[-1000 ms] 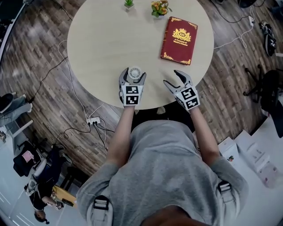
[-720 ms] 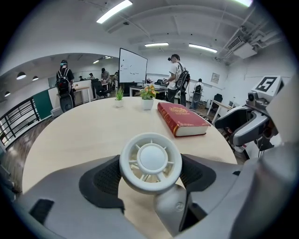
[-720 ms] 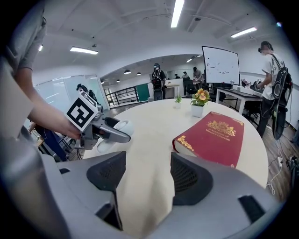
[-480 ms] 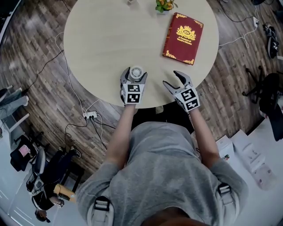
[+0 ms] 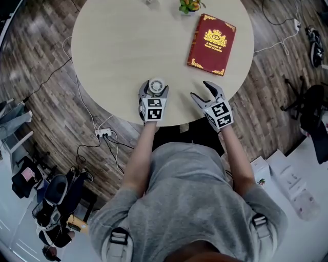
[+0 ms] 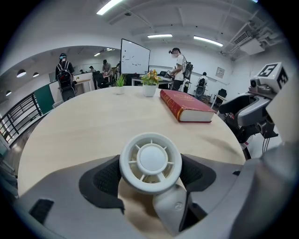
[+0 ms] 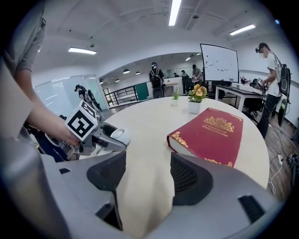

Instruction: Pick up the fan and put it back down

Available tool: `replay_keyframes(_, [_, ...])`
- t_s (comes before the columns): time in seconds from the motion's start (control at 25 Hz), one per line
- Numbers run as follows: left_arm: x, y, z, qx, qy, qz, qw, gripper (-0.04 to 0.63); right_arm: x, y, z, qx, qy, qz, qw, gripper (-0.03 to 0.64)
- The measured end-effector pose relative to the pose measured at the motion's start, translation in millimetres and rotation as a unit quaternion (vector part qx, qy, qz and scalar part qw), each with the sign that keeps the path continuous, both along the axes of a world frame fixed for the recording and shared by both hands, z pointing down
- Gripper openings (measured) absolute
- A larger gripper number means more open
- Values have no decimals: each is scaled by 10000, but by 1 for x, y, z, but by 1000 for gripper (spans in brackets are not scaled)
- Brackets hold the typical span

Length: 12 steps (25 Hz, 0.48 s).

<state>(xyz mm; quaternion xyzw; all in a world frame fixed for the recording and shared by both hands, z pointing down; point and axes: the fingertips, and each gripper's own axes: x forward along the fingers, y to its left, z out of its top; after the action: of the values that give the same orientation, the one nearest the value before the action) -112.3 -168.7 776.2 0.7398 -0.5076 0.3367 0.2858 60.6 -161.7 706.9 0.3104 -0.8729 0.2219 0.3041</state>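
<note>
At the near edge of the round pale wooden worktop (image 5: 128,46), the left claw (image 5: 154,87) is clamped on the round head of a small white plastic fan (image 6: 150,162), pads against both sides. Just beside it the right claw (image 7: 147,177) stands wide with nothing between. Beyond lies a red gold-ornamented hardback book (image 5: 212,44); farthest, a small potted flowering plant (image 5: 188,5).

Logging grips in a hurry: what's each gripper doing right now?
Left gripper: closed on the fan.
Right gripper: open, nothing between its jaws.
</note>
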Motion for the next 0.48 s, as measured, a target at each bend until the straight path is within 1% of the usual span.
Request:
replay_keyframes(0.16, [-1,1,3,-45,-23,-5,10000,383,3,-5,-3,43,-8,73,10000,308])
replay_keyframes(0.28, [0,1,6,-62,63,-49,9999,383,5,-7,-3,56,2,72,10000,308])
replay_keyframes(0.48, [1,0,7,-45,107,-146,9998,383,4,-10,-8,90,-56,119,9999,309])
